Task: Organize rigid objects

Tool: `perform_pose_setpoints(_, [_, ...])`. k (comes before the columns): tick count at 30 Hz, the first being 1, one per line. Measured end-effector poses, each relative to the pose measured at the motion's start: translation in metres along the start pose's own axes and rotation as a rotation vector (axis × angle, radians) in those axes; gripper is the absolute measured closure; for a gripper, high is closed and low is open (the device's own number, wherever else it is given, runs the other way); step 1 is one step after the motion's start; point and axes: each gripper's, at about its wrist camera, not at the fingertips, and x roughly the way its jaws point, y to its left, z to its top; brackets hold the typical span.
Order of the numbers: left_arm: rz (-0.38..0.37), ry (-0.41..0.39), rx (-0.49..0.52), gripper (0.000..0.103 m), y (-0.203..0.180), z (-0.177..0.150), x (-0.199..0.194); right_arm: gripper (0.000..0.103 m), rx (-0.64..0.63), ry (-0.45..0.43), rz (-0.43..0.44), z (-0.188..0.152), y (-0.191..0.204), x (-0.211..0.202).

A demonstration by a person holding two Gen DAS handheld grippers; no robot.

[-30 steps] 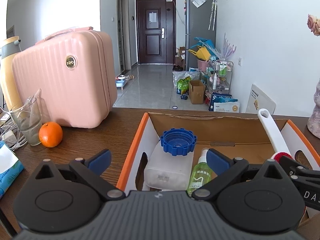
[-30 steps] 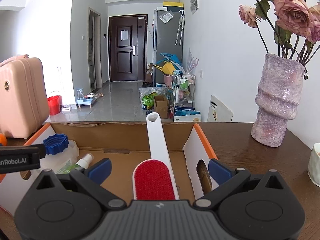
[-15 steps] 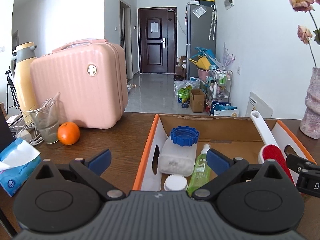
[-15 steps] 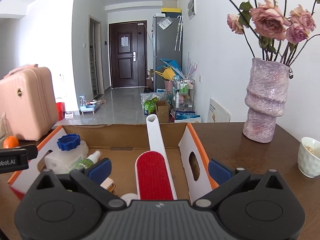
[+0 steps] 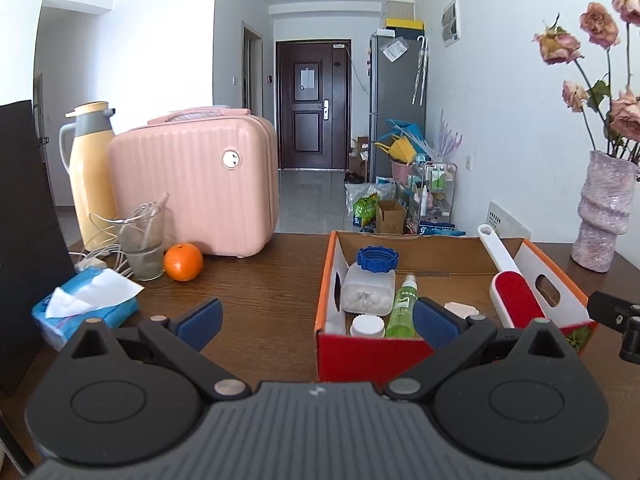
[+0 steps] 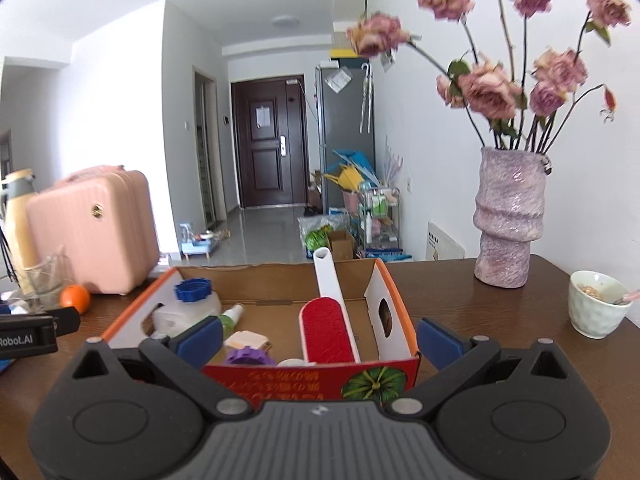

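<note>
looking from the right wrist, a purple ridged cap (image 6: pixel 245 356) shows in the cardboard box (image 6: pixel 390 300) beside the lint brush (image 6: pixel 329 332) (hidden in the left view, which alone shows the tissue pack (image 5: pixel 86 308)); both grippers, left gripper (image 5: pixel 316 318) and right gripper (image 6: pixel 318 338), hover level before the box, jaws spread wide, empty.

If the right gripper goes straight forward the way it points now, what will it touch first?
Probably the red front wall of the cardboard box, which fills the gap between the open fingers of the right gripper. The lint brush lies just behind that wall, inside the box. Depth is hard to judge.
</note>
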Motion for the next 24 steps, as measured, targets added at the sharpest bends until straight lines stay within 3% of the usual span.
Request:
perform_pose_setpoints(12, [-0.021, -0.066, 0.028, 0.0, 0.029, -0.052, -0.105, 0.0, -0.031, -0.052, 0.025, -0.048, 0.004, -0.108])
perform_pose_setpoints(24, [-0.029, -0.068, 0.03, 0.0, 0.043, -0.097, -0.16, 0.0, -0.034, -0.084, 0.005, -0.087, 0.001, -0.178])
